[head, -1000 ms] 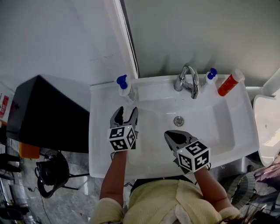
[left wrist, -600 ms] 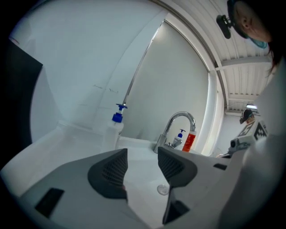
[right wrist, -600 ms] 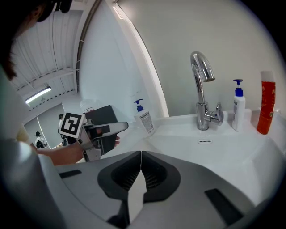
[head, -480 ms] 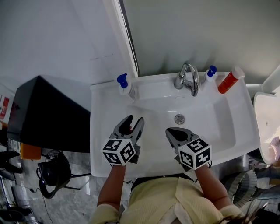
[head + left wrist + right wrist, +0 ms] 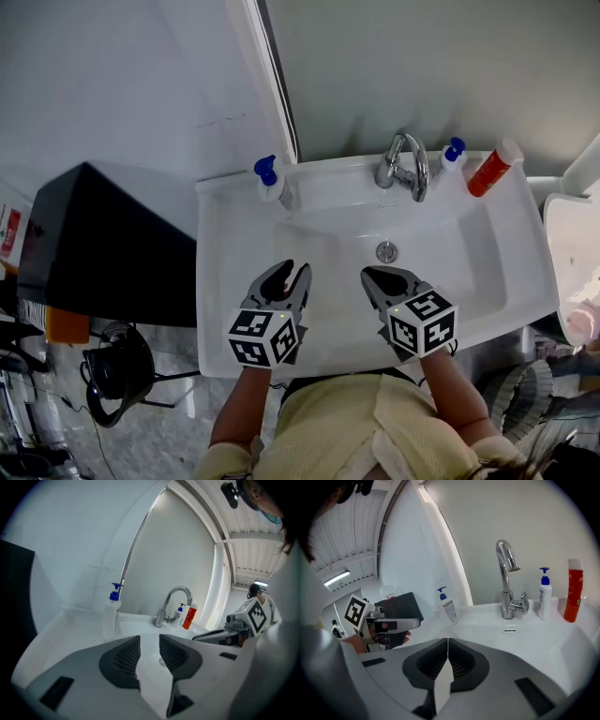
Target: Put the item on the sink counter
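Note:
A clear bottle with a blue pump [image 5: 270, 183] stands upright on the back left corner of the white sink counter [image 5: 217, 281]; it also shows in the left gripper view [image 5: 111, 613] and the right gripper view [image 5: 447, 606]. My left gripper [image 5: 284, 277] hovers over the basin's front left, well short of the bottle. Its jaws have just been closing, still stand apart [image 5: 149, 641], and nothing is between them. My right gripper [image 5: 375, 279] hangs over the basin's front with its jaws shut [image 5: 447, 643] and empty.
A chrome tap [image 5: 403, 169] rises at the back, with a small blue-pump bottle [image 5: 452, 155] and a red bottle [image 5: 492, 171] to its right. The drain [image 5: 385, 251] lies mid-basin. A black cabinet [image 5: 94, 244] stands left, a white fixture [image 5: 572, 262] right.
My left gripper has drawn back from the blue-pump bottle towards the sink's front edge and its jaws have narrowed. The bottle stays on the corner. The right gripper has kept still.

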`<state>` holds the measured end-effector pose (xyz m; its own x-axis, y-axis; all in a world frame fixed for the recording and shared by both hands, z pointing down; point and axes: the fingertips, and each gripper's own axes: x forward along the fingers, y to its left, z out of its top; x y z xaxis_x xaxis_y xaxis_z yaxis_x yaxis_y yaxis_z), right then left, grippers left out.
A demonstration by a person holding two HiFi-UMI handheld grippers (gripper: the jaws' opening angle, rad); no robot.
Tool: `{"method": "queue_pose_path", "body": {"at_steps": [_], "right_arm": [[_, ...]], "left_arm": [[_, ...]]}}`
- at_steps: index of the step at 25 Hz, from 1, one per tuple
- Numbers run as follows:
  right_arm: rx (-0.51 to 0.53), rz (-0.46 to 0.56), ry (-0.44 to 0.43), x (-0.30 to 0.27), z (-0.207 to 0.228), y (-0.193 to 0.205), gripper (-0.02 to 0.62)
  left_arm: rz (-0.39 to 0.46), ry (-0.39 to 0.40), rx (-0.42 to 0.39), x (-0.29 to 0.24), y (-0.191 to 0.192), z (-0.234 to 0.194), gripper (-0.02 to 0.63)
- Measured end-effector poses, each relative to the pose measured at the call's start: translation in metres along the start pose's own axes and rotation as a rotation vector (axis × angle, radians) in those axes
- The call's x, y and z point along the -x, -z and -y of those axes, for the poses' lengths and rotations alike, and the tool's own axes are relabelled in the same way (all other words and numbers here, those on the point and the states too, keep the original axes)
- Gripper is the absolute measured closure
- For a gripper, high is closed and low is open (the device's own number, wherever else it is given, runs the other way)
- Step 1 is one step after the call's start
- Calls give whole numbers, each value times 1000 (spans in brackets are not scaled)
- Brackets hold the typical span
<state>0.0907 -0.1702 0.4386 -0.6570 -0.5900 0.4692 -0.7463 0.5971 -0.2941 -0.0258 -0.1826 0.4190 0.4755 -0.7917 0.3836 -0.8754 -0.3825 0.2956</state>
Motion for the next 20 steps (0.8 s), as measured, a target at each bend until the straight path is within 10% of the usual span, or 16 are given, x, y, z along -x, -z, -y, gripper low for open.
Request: {"method": "queue_pose_path", "body": {"at_steps": [20], "right_arm": [[-1,6,50,2,4,2,571]], "left_arm": [[-74,-96,-3,11,17,-4,558]]}}
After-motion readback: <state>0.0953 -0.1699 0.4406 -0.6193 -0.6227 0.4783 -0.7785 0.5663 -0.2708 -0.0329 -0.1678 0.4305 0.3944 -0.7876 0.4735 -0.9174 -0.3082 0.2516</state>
